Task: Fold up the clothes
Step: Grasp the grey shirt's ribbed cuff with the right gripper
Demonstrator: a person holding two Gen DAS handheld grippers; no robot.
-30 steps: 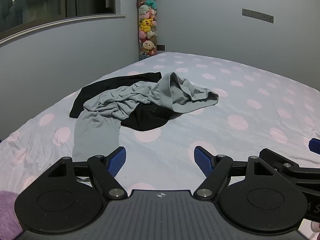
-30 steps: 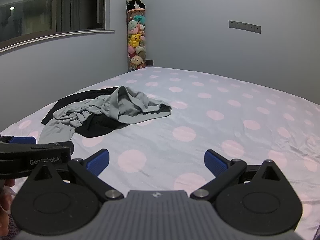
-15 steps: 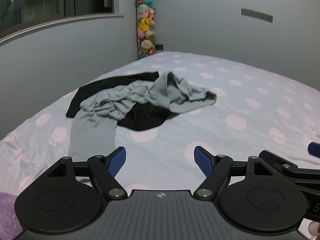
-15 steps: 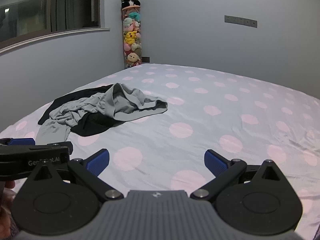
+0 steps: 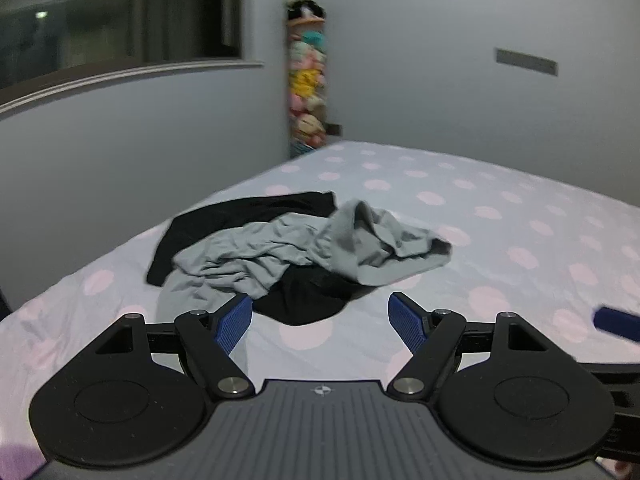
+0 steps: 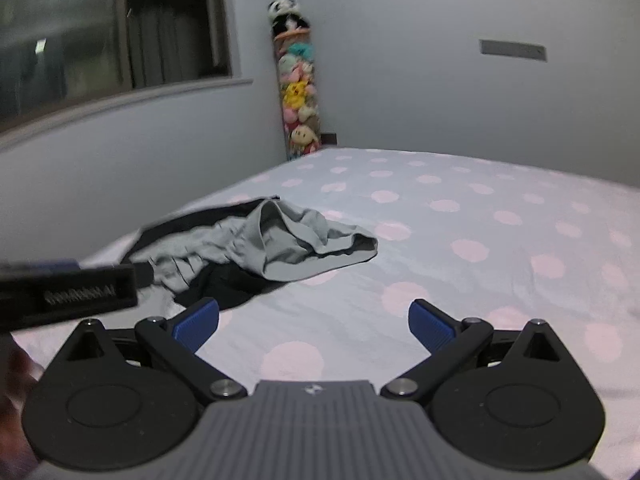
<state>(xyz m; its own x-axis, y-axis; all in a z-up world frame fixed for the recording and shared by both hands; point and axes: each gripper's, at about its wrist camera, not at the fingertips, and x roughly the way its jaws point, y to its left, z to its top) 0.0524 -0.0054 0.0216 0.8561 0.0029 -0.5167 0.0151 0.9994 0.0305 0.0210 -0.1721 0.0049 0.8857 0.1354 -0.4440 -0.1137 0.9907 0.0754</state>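
- Left gripper: jaws spread wide, nothing between them, held above the bed near its close edge.
- Right gripper: jaws likewise wide apart and empty, to the right of the left one.
- Grey garment: crumpled heap ahead of the left gripper, forward-left of the right, lying across a black garment.
- Polka-dot bedsheet: carries both garments; bare fabric lies between grippers and heap.
- Plush toy column: stands in the far corner beside a window.
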